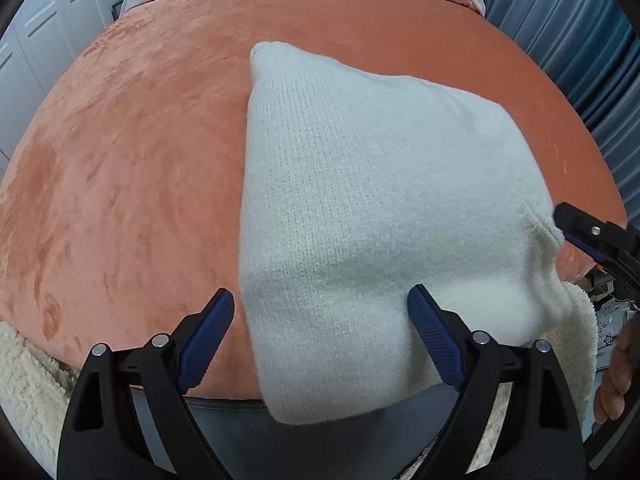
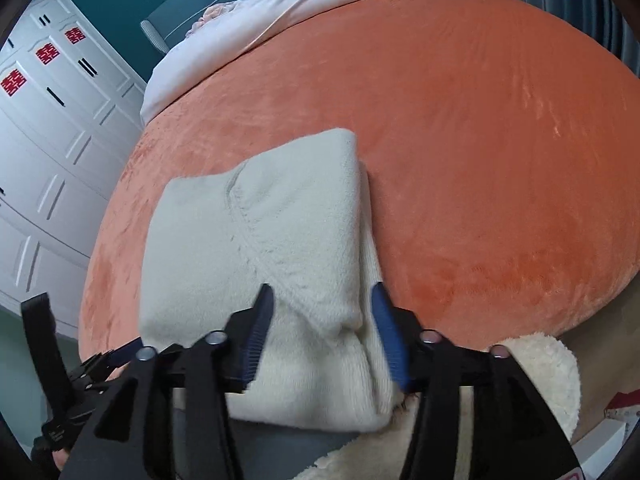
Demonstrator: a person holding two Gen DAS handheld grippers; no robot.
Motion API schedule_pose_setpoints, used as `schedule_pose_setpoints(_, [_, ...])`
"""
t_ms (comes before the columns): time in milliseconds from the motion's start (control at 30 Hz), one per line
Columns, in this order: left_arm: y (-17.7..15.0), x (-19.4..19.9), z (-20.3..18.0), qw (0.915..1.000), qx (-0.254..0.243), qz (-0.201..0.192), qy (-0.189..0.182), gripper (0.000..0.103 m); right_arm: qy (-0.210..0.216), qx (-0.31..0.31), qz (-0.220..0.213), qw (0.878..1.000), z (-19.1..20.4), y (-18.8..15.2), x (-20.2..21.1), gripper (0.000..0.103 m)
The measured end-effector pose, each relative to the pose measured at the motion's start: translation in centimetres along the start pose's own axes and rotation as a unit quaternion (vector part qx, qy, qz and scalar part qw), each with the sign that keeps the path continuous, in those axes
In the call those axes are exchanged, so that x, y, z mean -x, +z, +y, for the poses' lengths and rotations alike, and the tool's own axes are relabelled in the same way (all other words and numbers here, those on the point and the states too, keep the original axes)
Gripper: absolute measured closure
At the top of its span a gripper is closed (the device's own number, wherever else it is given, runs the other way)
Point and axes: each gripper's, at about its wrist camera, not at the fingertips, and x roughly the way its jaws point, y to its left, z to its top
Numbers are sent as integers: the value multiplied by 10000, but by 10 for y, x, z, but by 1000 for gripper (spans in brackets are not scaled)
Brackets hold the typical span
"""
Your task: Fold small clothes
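Note:
A folded cream knit garment (image 1: 360, 208) lies on the orange velvet bed cover (image 1: 128, 168), its near end hanging over the bed's front edge. My left gripper (image 1: 320, 312) is open, its fingers astride the garment's near left corner, not closed on it. In the right wrist view the garment (image 2: 256, 240) shows a folded flap with a seam. My right gripper (image 2: 320, 320) is open, fingers on either side of the garment's near right corner. The right gripper also shows in the left wrist view (image 1: 592, 236), at the garment's right edge.
A fluffy cream blanket (image 2: 532, 376) hangs below the bed's front edge. White bedding (image 2: 280, 12) is piled at the far end of the bed. White wardrobe doors (image 2: 52, 128) stand at the left, blue curtains (image 1: 568, 32) at the right.

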Motion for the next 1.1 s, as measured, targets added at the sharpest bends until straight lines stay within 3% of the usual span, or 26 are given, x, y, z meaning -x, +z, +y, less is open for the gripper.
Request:
schedule_pose_setpoints(33, [0,2,-2,10000,-18,-13,-2,17,43,-21,143,9999,-2,1,-14,43])
schedule_pose_setpoints(67, [1,4,-1,10000,-35,-33,-5,17,24,-44,312,9995,-2,-3,-25,56])
schedule_pose_setpoints(100, [1,7,-2,10000,-50,-60,10,17,25,2,390,9992,0,0,-31,77])
schedule_pose_setpoints(167, [1,14,-5,9998,-118,-162,51,16,96,256,93,9996,16,5,-16,85])
schedule_pose_setpoints(267, [3,18,-6,9994,-171,-273,98,14,272,541,-680,9958,30,12,33,86])
schedule_pose_setpoints(367, [5,10,-10,9997,-174,-156,87,14,197,372,-380,9984,14,12,14,85])
schedule_pose_setpoints(433, [4,5,-15,9999,-144,-54,36,14,-256,414,391,9980,-5,1,-40,80])
schedule_pose_setpoints(567, [2,6,-20,9998,-195,-38,51,14,1,88,165,9998,-8,1,-25,75])
schedule_pose_setpoints(600, [3,7,-20,9998,-193,-64,46,14,-17,60,69,10000,-5,1,-17,67])
schedule_pose_setpoints(667, [4,5,-19,9999,-147,-45,53,14,-129,160,33,9998,1,-2,-10,64])
schedule_pose_setpoints(733, [6,3,-18,9999,-111,-10,70,14,-317,234,9,9992,2,-7,-7,56])
schedule_pose_setpoints(800, [5,4,-17,9999,-115,-29,95,14,-434,302,82,9986,2,-11,-12,42])
schedule_pose_setpoints(900, [5,1,-18,9999,-105,0,98,13,-372,248,375,9983,-7,-22,-28,39])
schedule_pose_setpoints(1100, [10,-4,-13,10000,21,20,-12,8,-124,14,457,9989,-15,-19,-37,29])
